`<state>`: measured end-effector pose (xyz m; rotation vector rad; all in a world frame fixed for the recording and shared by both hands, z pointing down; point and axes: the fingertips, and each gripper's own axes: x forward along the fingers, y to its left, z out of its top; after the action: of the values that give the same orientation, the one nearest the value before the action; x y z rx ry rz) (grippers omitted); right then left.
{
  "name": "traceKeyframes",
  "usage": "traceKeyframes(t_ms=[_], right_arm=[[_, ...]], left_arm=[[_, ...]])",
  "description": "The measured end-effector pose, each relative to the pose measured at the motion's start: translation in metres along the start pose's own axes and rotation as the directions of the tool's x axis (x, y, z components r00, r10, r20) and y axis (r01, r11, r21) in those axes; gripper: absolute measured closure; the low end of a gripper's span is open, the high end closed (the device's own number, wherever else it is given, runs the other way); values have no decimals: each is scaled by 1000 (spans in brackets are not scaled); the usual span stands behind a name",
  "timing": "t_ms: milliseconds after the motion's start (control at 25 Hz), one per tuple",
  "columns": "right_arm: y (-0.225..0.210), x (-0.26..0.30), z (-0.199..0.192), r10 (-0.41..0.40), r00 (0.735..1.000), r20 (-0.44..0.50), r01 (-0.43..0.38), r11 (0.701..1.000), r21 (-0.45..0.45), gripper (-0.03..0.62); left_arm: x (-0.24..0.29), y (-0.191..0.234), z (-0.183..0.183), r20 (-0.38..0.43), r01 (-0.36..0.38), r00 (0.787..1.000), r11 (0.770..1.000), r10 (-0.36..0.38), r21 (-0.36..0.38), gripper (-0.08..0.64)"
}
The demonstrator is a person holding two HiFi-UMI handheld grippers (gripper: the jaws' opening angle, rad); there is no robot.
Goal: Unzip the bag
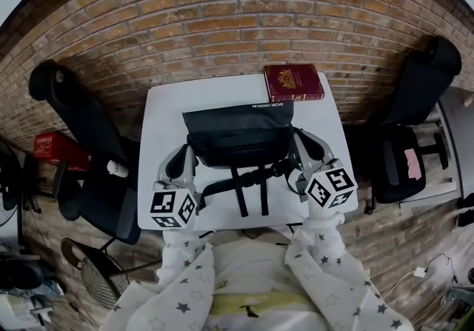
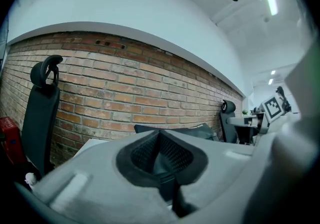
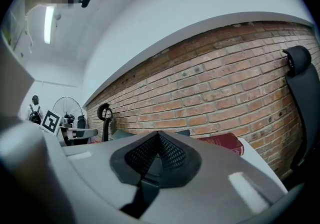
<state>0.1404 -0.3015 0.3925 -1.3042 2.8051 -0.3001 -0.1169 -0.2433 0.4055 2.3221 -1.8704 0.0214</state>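
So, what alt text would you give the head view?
A black bag lies on a white table against a brick wall, with a person's left gripper and right gripper, both shut, at its sides. A red book sits at the table's far right corner; black office chairs stand alongside.

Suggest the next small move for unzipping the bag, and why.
Probably open the right gripper and ease it toward the bag. Both it and the left gripper are shut with nothing between their jaws, one on each side of the bag, so nothing grips the zip.
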Motion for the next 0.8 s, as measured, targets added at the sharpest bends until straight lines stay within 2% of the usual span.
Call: traceKeyframes(t_ms=[160, 520, 800], right_arm=[[2, -3, 9, 2, 999, 37, -3, 1000, 18, 586], [0, -10, 19, -31, 998, 60, 31, 1000, -4, 586], [-4, -15, 17, -40, 996, 82, 35, 998, 59, 586]], left_arm=[[-4, 2, 9, 23, -5, 1000, 1000, 5, -4, 561], [-10, 3, 17, 44, -15, 999, 1000, 15, 5, 561], [-16, 8, 15, 35, -32, 999, 999, 32, 4, 561]])
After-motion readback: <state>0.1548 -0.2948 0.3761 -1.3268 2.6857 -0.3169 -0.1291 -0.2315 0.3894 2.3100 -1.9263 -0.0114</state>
